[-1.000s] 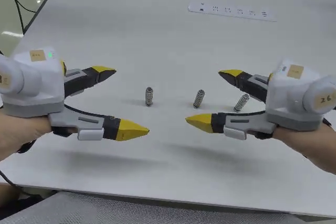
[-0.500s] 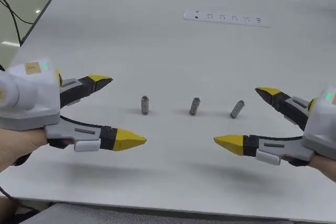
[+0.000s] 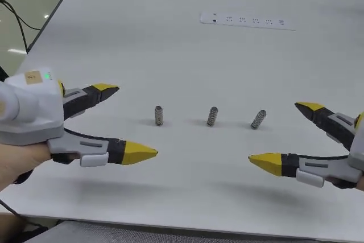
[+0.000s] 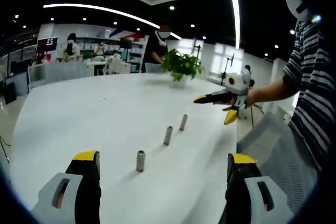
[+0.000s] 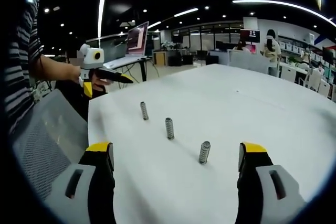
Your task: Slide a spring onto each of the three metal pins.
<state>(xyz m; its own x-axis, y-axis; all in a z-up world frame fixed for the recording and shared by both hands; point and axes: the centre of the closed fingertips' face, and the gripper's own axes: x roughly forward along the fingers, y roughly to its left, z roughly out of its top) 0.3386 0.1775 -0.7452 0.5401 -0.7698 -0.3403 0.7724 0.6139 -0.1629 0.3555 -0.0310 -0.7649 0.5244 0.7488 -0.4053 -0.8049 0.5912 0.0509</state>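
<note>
The left gripper [image 3: 135, 120] and right gripper [image 3: 274, 132] are white and grey, their jaws black with yellow tips; the 3 springs [image 3: 212, 116] are silvery grey on a white table [image 3: 170, 44]; the person's shirt [image 4: 310, 98] seems dark-and-white striped

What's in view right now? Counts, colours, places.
table: one, white, under everything
springs: three, grey metal, standing in a row mid-table, rightmost one tilted
power strip: one, white, far side of table
cable: one, black, off table's left edge
potted plant: one, green, far table end
left gripper: one, white, yellow-tipped fingers open, left of springs
right gripper: one, white, yellow-tipped fingers open, right of springs
</note>
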